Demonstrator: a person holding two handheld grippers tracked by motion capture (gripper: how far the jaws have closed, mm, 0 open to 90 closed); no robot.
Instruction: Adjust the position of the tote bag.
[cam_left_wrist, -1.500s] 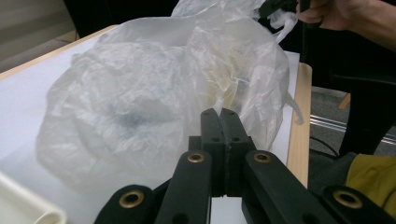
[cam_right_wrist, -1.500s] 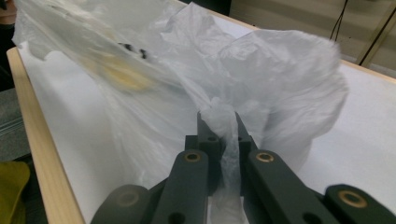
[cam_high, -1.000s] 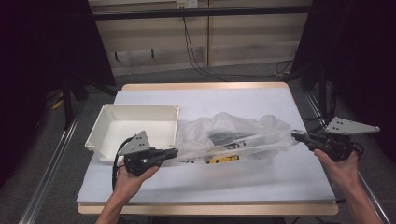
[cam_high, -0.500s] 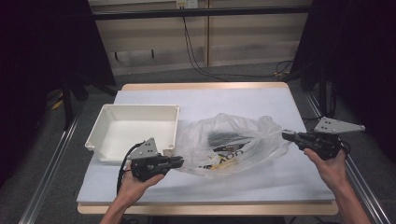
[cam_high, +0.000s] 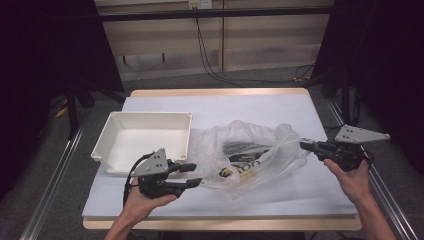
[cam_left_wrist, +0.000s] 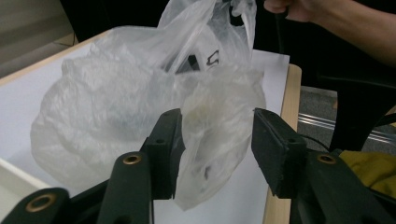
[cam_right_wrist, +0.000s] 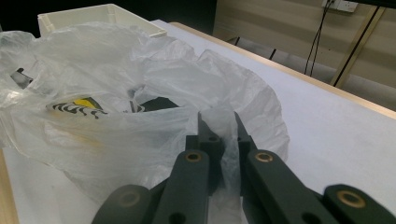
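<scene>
A clear plastic bag (cam_high: 250, 150) lies crumpled in the middle of the table, with dark items and a yellow-and-black packet (cam_high: 235, 169) inside. At the bag's left end my left gripper (cam_high: 194, 175) stands open. In the left gripper view a loose fold of the bag (cam_left_wrist: 210, 126) hangs between the spread jaws of the left gripper (cam_left_wrist: 215, 114). My right gripper (cam_high: 303, 145) is shut on the bag's right edge, and the right gripper view shows the film (cam_right_wrist: 140, 121) pinched between the closed jaws of the right gripper (cam_right_wrist: 218, 119).
A white, empty tray (cam_high: 117, 134) sits at the left, just behind my left hand. A white sheet (cam_high: 240, 107) covers the table up to its wooden edge (cam_high: 220, 92). Metal rails run along both sides of the table.
The left gripper has opened and slid toward the front edge. The right gripper moved left with the bag's edge, and the stretched bag has bunched up.
</scene>
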